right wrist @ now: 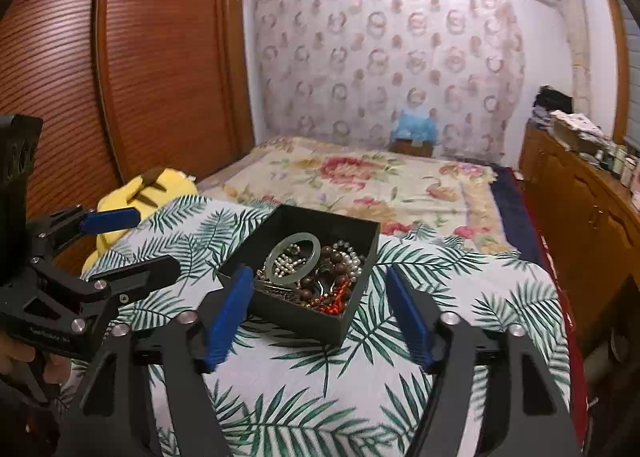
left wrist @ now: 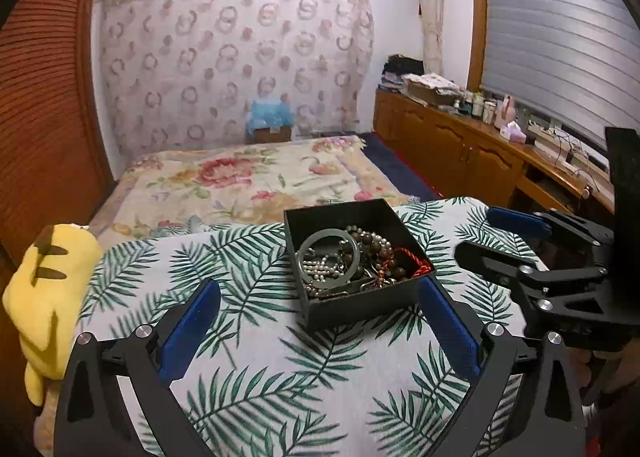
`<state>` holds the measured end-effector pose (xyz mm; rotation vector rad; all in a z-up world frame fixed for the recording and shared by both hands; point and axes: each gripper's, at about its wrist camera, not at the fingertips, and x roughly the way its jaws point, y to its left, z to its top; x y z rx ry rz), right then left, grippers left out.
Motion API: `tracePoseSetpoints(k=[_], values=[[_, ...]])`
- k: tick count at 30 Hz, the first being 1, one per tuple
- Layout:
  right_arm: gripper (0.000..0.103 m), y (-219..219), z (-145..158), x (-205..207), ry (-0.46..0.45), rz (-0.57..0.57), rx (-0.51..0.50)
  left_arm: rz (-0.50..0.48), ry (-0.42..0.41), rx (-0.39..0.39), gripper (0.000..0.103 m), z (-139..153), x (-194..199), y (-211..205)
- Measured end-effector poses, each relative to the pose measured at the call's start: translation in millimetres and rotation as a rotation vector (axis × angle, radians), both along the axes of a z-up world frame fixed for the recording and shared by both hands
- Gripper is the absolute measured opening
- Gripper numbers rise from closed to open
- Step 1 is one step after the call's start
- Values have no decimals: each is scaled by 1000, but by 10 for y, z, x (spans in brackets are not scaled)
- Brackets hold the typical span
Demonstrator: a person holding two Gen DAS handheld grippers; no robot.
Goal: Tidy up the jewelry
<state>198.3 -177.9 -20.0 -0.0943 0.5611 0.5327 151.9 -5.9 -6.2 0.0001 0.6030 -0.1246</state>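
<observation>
Hovering, both released and empty: left gripper and right gripper, flanking black jewelry box lying just ahead, centred on leaf-print cloth, roughly equidistant.

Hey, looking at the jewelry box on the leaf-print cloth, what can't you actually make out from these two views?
- Black box: near inner wall and floor hidden by its own front wall and piled jewelry, both views.
- Pieces beneath the green bangle: tangled, too small to count.
- Red cord: its ends are buried under beads, right wrist view.
- Yellow plush: cut off by cloth edge, left wrist view.
</observation>
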Motion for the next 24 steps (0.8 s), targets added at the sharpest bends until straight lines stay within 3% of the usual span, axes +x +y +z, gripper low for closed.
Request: tracePoseSetpoints(k=[7, 24], values=[[101, -161, 97, -429, -47, -67, 68, 11, -44, 16, 95, 98, -400, -7], [101, -428, 94, -978, -67, -210, 80, 85, -19, -2, 95, 50, -866, 139]])
